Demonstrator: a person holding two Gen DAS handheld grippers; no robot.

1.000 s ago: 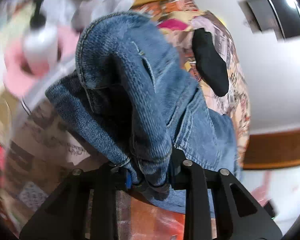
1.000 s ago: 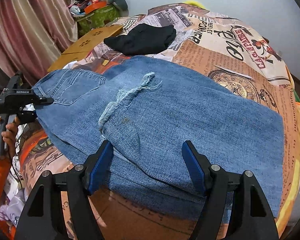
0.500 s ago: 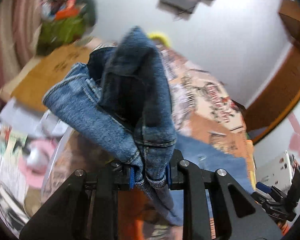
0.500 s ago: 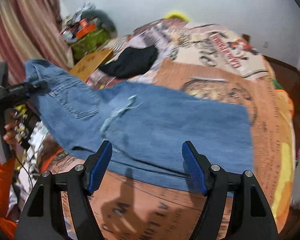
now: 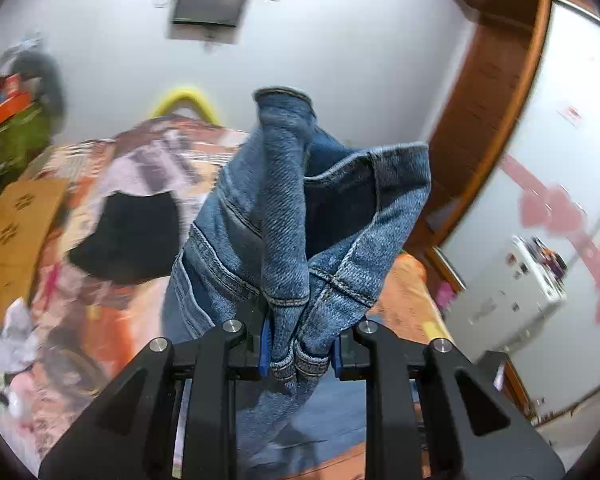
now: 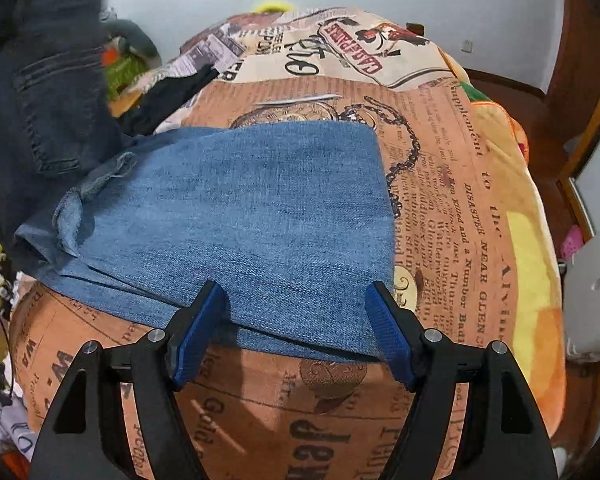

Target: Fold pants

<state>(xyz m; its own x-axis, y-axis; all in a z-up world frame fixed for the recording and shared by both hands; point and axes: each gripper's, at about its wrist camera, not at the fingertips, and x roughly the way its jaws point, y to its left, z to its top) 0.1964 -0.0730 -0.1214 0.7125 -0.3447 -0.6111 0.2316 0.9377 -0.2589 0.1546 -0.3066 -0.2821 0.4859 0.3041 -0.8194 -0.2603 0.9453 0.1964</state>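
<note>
Blue denim pants lie with folded legs flat on the bed's printed blanket. My left gripper is shut on the pants' waistband and holds it lifted in the air; that raised end with a back pocket also shows at the upper left of the right wrist view. My right gripper is open and empty, hovering just above the near edge of the folded legs.
A black garment lies on the far left part of the bed. A cardboard box and clutter stand left of the bed. A wooden door frame and a white appliance are on the right.
My left gripper has lifted the waistband higher and swung it rightward over the bed. My right gripper has shifted right, along the near edge of the folded legs.
</note>
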